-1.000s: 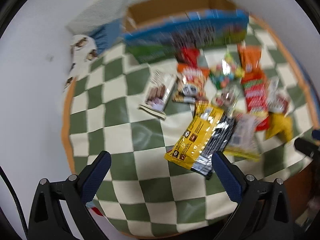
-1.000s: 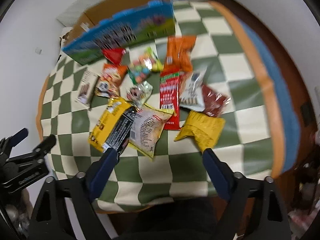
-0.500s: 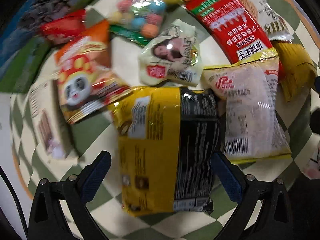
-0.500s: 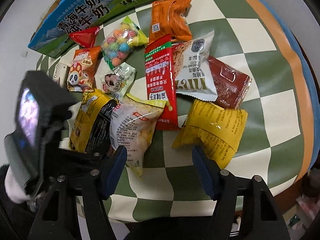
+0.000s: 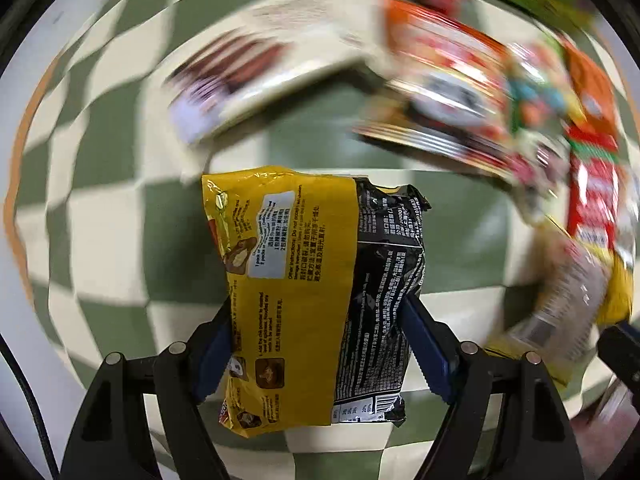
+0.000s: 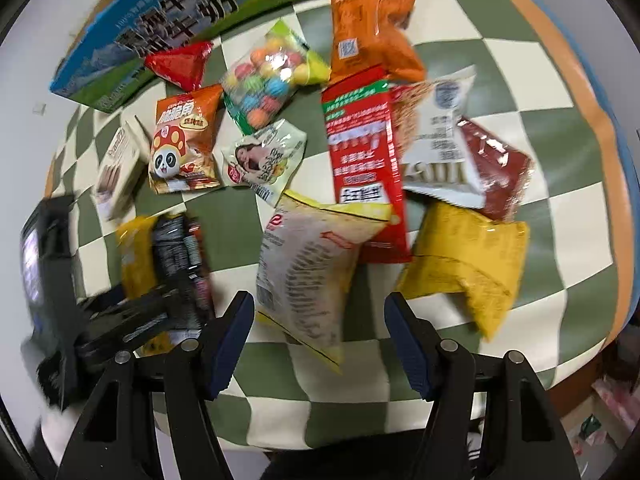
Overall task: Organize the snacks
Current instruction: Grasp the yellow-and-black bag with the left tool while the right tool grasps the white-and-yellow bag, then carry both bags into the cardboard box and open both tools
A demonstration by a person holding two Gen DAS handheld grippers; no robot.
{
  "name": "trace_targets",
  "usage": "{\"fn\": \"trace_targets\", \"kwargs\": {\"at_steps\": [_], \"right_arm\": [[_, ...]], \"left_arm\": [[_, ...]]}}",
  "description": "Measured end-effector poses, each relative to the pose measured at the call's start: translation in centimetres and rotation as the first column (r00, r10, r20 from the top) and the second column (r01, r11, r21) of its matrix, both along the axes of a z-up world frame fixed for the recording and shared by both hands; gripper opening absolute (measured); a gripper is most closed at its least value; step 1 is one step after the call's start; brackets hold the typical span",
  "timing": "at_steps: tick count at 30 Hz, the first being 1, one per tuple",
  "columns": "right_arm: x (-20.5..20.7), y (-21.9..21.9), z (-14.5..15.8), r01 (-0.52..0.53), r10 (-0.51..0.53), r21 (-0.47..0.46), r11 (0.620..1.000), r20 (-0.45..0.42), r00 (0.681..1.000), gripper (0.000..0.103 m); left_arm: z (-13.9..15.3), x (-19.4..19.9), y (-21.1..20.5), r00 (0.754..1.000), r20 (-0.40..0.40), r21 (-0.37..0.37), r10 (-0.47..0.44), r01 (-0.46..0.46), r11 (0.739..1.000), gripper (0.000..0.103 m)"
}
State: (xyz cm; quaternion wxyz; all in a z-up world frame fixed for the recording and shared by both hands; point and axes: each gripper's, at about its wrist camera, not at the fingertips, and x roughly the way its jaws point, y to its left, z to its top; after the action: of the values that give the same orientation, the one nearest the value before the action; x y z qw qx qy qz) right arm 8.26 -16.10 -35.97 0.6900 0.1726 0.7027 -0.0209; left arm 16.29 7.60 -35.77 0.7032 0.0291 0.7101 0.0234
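Note:
My left gripper (image 5: 316, 308) is shut on a yellow and black snack packet (image 5: 312, 280) and holds it above the green checked tablecloth (image 5: 100, 208). The same packet (image 6: 160, 256) and the left gripper (image 6: 132, 312) show blurred at the left of the right wrist view. My right gripper (image 6: 320, 300) is open, its fingers on either side of the near end of a pale yellow-edged bag (image 6: 308, 264), not touching it. Several other snack packets lie in a heap beyond it.
A blue and green milk carton box (image 6: 192, 24) stands at the far edge. Near it lie a red triangle packet (image 6: 180, 64), a candy bag (image 6: 268, 80), an orange bag (image 6: 372, 32), a long red packet (image 6: 364, 160), a yellow bag (image 6: 468, 264) and a small box (image 6: 116, 168).
My left gripper has closed on the yellow and black packet and moved it left, away from the heap. My right gripper has come lower over the pale bag.

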Motion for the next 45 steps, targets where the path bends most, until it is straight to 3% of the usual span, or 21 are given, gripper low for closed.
{"fn": "trace_targets", "kwargs": {"at_steps": [3, 7, 9, 11, 14, 17, 18, 19, 20, 21, 27, 31, 32, 36, 39, 45], "right_arm": [[1.3, 1.0, -1.9, 0.053, -0.053, -0.002, 0.999, -0.049, 0.997, 0.070], [3.0, 2.8, -4.6, 0.024, -0.027, -0.028, 0.999, -0.103, 0.994, 0.066], [3.4, 3.6, -5.2, -0.055, 0.050, -0.048, 0.997, -0.101, 0.994, 0.054], [3.5, 4.7, -5.3, -0.192, 0.188, -0.045, 0.980, -0.087, 0.978, 0.051], [2.9, 6.2, -5.2, -0.408, 0.405, -0.029, 0.912, -0.078, 0.911, 0.049], [3.0, 6.1, -5.1, -0.486, 0.483, -0.024, 0.874, -0.069, 0.873, 0.050], [3.2, 5.9, -4.9, -0.493, 0.490, -0.041, 0.869, -0.059, 0.870, 0.057], [3.5, 5.6, -4.6, -0.491, 0.488, -0.062, 0.869, -0.051, 0.871, 0.063], [3.8, 5.2, -4.1, -0.475, 0.474, -0.078, 0.876, -0.038, 0.880, 0.075], [4.0, 4.8, -3.5, -0.449, 0.449, -0.081, 0.890, -0.021, 0.893, 0.079], [3.4, 3.8, -1.2, -0.279, 0.283, -0.089, 0.956, 0.029, 0.959, 0.079], [3.0, 4.0, -3.2, -0.206, 0.207, -0.131, 0.970, -0.002, 0.978, 0.079], [2.9, 4.1, -4.0, -0.202, 0.202, -0.133, 0.970, -0.011, 0.979, 0.079], [1.2, 4.1, -6.1, -0.183, 0.184, -0.144, 0.972, -0.007, 0.983, 0.053], [0.9, 3.7, -6.0, -0.162, 0.165, -0.131, 0.978, 0.014, 0.986, 0.044], [0.0, 2.3, -1.8, -0.144, 0.152, -0.106, 0.984, 0.068, 0.986, 0.043]], "left_arm": [[-1.2, -0.4, 2.4, 0.996, -0.034, -0.062, 0.084, -0.086, 0.994, 0.081], [-3.1, -0.4, 4.0, 0.996, -0.068, -0.104, 0.063, -0.070, 0.992, 0.085], [-3.1, 0.9, 5.9, 0.995, -0.083, -0.113, 0.047, -0.056, 0.992, 0.085], [-3.1, 1.3, 6.6, 0.995, -0.091, -0.118, 0.028, -0.038, 0.992, 0.085], [-2.1, 2.6, 7.5, 0.995, -0.102, -0.130, 0.020, -0.033, 0.991, 0.085], [-2.6, 2.7, 7.2, 0.993, -0.119, -0.136, 0.012, -0.028, 0.990, 0.088], [-3.8, 2.8, 6.2, 0.992, -0.125, -0.133, 0.006, -0.023, 0.991, 0.089], [-4.2, 2.3, 4.5, 0.991, -0.137, -0.127, -0.004, -0.013, 0.992, 0.091], [-5.6, 2.9, 2.8, 0.989, -0.147, -0.119, -0.015, -0.002, 0.993, 0.093], [-6.8, 3.0, 1.8, 0.989, -0.149, -0.111, -0.022, 0.006, 0.994, 0.093], [-7.4, 2.7, 1.2, 0.991, -0.132, -0.083, 0.008, -0.019, 0.996, 0.094], [-5.9, 0.9, 2.2, 0.994, -0.103, -0.082, 0.049, -0.057, 0.995, 0.086], [-5.7, 0.7, 2.2, 0.994, -0.098, -0.081, 0.053, -0.061, 0.995, 0.084], [-4.4, -1.7, 2.8, 0.996, -0.068, -0.063, 0.052, -0.056, 0.996, 0.083], [-4.9, -1.7, 1.9, 0.998, -0.041, -0.056, 0.047, -0.049, 0.997, 0.083], [-1.0, -4.1, 2.4, 0.998, -0.014, -0.105, 0.062, -0.063, 0.993, 0.083]]}}
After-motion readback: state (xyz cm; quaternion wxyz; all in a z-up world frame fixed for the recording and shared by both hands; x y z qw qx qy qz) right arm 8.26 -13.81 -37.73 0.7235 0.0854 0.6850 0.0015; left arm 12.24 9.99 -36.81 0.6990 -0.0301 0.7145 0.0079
